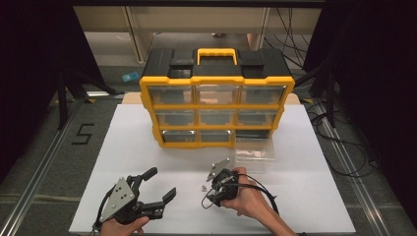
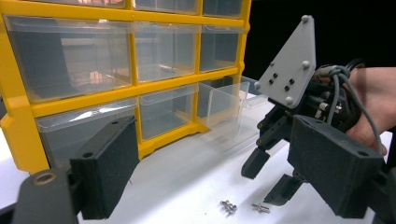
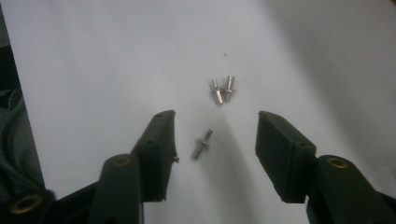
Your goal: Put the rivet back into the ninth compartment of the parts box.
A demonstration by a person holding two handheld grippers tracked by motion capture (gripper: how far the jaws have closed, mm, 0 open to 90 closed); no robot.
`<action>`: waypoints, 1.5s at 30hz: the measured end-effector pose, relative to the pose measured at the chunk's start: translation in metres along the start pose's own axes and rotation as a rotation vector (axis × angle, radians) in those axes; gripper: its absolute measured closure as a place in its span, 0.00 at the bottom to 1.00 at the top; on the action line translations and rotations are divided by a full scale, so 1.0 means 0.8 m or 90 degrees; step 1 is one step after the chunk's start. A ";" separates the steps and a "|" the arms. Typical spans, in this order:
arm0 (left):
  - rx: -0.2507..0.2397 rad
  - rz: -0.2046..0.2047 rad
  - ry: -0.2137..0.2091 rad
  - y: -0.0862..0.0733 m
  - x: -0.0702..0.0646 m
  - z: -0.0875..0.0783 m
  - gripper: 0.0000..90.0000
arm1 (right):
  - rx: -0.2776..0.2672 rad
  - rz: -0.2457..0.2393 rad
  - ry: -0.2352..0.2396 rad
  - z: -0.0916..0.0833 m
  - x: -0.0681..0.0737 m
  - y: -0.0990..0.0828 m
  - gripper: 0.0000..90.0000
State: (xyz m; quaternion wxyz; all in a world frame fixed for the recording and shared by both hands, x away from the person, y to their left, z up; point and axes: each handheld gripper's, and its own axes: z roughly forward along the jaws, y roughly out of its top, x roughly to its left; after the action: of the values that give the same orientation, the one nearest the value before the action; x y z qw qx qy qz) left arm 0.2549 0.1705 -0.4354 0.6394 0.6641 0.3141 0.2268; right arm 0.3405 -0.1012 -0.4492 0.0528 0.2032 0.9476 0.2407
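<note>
Three small silver screws lie on the white table (image 1: 147, 142). In the right gripper view, one screw (image 3: 202, 143) lies between my right gripper's (image 3: 215, 117) open jaws, touching neither pad, and a pair of screws (image 3: 222, 89) rests just beyond the tips. From the high view, the right gripper (image 1: 207, 192) points down at the screws (image 1: 203, 188) in the front middle. The left gripper view shows it (image 2: 271, 179) hovering over the screws (image 2: 229, 206). My left gripper (image 1: 160, 184) rests open and empty at the front left.
A yellow and black drawer organizer (image 1: 216, 98) with clear drawers stands at the back of the table. One clear drawer (image 1: 253, 150) sits pulled out on the table before its bottom right slot. Cables lie on the floor to the right.
</note>
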 end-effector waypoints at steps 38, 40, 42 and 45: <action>-0.001 0.001 -0.001 0.001 0.000 -0.001 0.18 | -0.006 -0.048 -0.013 -0.022 -0.010 0.017 0.92; -0.001 0.000 -0.002 0.001 0.000 0.000 0.18 | -0.031 -0.045 -0.022 -0.037 -0.015 0.020 0.92; -0.001 0.000 -0.001 0.001 0.000 0.000 0.18 | -0.047 -0.044 -0.028 -0.046 -0.019 0.020 0.92; -0.001 0.001 -0.001 0.001 0.000 0.000 0.18 | -0.068 -0.039 -0.037 -0.059 -0.022 0.022 0.92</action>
State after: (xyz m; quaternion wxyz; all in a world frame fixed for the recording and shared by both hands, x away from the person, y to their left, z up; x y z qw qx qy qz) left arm 0.2550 0.1707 -0.4350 0.6400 0.6638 0.3133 0.2270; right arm 0.3536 -0.1151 -0.3993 0.0983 0.1778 0.9373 0.2833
